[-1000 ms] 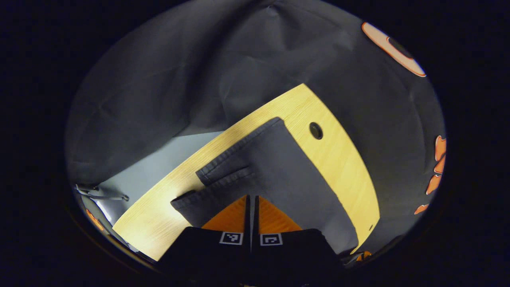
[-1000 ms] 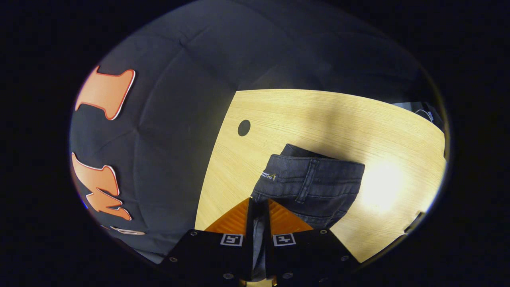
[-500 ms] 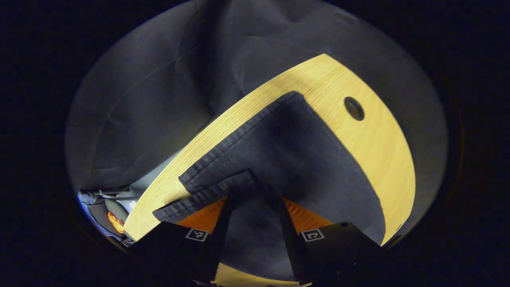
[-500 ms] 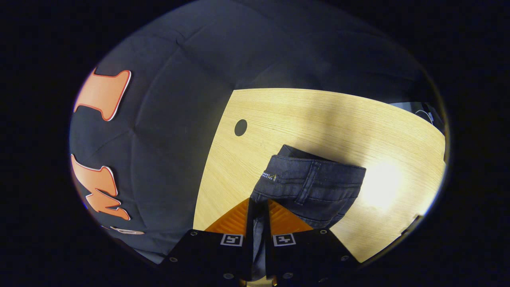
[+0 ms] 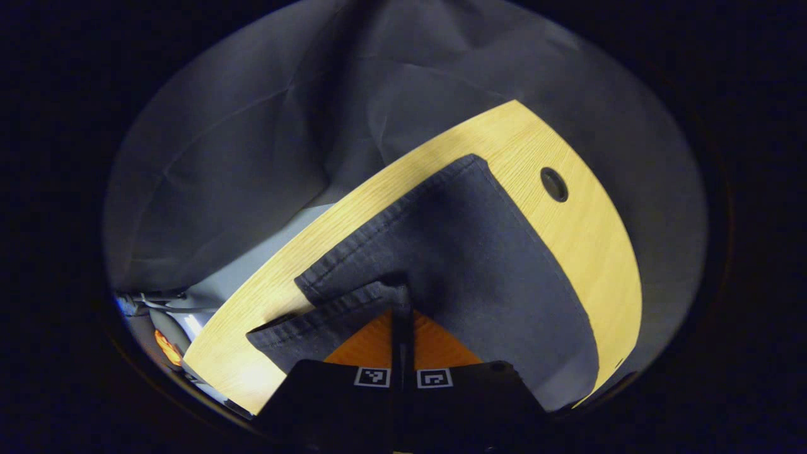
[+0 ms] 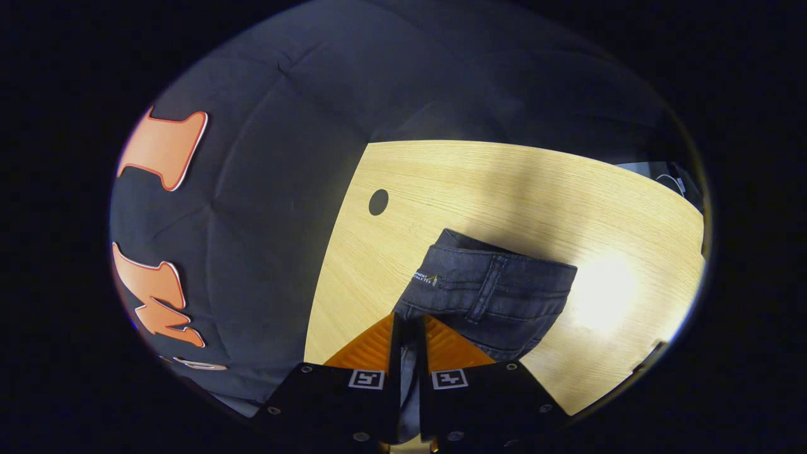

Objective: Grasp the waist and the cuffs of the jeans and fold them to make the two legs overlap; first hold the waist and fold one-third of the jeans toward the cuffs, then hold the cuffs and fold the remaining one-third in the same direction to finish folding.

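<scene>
Reclosed, left hand-held gripper [image 5: 401, 310] pinches jeans [image 5: 479, 265] cuff.

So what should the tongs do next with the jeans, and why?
Probably lift both ends together and carry one leg over the other. The left tongs look closed at the cuffs, the right tongs pinch cloth by the waist, and the jeans lie flat on the table.

Lower jeans [image 6: 488, 296] behind the right tool [image 6: 408, 325]; waistband label print too small to read.
</scene>
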### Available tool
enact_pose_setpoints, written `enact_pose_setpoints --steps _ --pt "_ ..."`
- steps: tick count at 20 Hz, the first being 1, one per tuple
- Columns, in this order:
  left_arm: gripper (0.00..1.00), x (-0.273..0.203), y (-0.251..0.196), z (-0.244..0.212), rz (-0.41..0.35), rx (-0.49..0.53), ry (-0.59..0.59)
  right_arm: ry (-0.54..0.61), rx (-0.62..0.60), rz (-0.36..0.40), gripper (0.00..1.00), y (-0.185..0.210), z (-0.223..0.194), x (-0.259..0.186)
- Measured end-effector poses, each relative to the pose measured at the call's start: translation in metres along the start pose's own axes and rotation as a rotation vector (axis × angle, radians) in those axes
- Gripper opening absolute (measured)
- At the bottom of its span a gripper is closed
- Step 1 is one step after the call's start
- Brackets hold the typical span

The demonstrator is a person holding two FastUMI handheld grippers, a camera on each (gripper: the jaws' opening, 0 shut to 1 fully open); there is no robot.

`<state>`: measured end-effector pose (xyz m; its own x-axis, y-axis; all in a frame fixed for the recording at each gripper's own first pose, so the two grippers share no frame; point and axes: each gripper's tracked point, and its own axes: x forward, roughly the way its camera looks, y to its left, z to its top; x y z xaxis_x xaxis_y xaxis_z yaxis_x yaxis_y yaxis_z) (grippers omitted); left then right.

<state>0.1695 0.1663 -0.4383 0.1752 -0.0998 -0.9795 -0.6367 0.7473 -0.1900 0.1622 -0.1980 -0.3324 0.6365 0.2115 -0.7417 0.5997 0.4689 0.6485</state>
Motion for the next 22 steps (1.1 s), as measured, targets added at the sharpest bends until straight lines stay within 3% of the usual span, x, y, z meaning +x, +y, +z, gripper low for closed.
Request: enact_pose_setpoints --steps 5,8,9,11,15,17,20,22 --pt "0.01 -0.04 -0.021 0.033 -0.159 -0.027 -0.135 -0.013 0.027 0.044 0.13 0.013 0.004 -0.011" --pt "0.01 -0.053 -0.038 0.054 -0.194 -0.035 -0.195 -0.066 0.076 0.133 0.13 0.036 0.022 -0.018" --pt "0.01 -0.054 -0.042 0.06 -0.196 -0.014 -0.2 -0.09 0.081 0.112 0.07 0.036 0.034 -0.018" --pt "0.01 -0.058 -0.051 0.067 -0.19 0.003 -0.2 -0.08 0.039 0.057 0.07 0.021 0.036 -0.013" --pt "0.0 -0.065 -0.081 0.09 -0.221 0.034 -0.254 -0.063 0.001 0.021 0.07 0.014 0.029 -0.008" --pt "0.0 -0.065 -0.09 0.106 -0.191 0.056 -0.31 -0.052 -0.015 0.003 0.07 0.009 0.025 -0.006" --pt "0.02 -0.066 -0.092 0.097 -0.163 0.078 -0.281 -0.046 0.005 -0.04 0.07 -0.004 0.024 -0.001" --pt "0.45 -0.06 -0.101 0.086 -0.185 0.093 -0.258 -0.027 0.013 -0.064 0.07 -0.015 0.018 0.001"
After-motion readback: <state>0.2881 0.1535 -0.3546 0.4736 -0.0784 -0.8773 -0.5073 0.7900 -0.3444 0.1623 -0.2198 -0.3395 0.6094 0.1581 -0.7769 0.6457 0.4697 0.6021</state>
